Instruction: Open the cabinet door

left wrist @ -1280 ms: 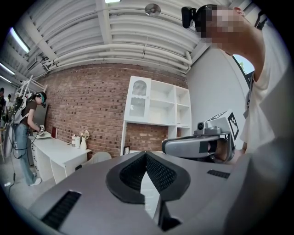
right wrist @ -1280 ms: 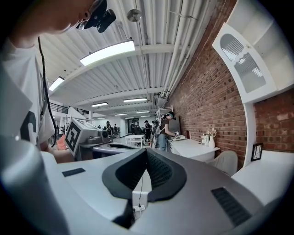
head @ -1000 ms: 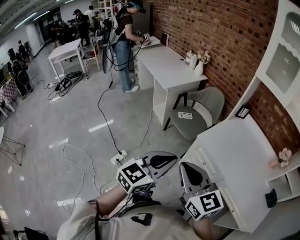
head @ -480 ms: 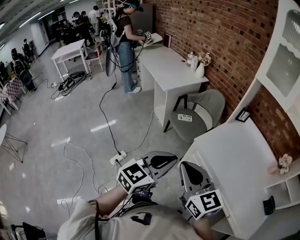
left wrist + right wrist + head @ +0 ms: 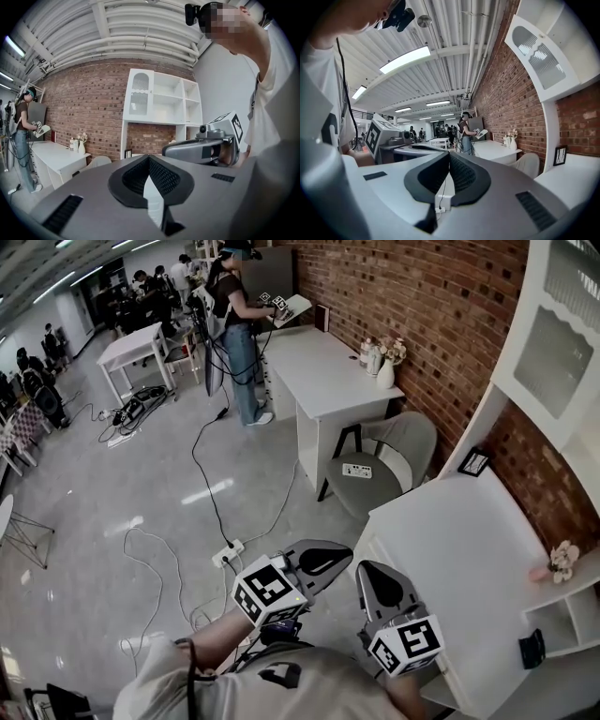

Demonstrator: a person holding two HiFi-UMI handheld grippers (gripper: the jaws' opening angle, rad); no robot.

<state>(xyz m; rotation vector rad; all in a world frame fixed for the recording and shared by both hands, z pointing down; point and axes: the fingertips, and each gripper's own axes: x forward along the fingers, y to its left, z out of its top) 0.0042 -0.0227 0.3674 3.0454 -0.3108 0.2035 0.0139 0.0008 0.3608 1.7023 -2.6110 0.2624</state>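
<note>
two hand-held grippers side by side, left hand-held gripper (image 5: 328, 561) and right hand-held gripper (image 5: 375, 583), each with jaws pressed together on nothing. the arched cabinet door (image 5: 139, 93) is closed, ahead of and above the left one, well apart. only the left gripper view shows the open shelves (image 5: 174, 101) beside that door. the right gripper view catches the door alone, high to its right. only the head view shows the white tabletop (image 5: 459, 559) just right of the right hand-held gripper.
</note>
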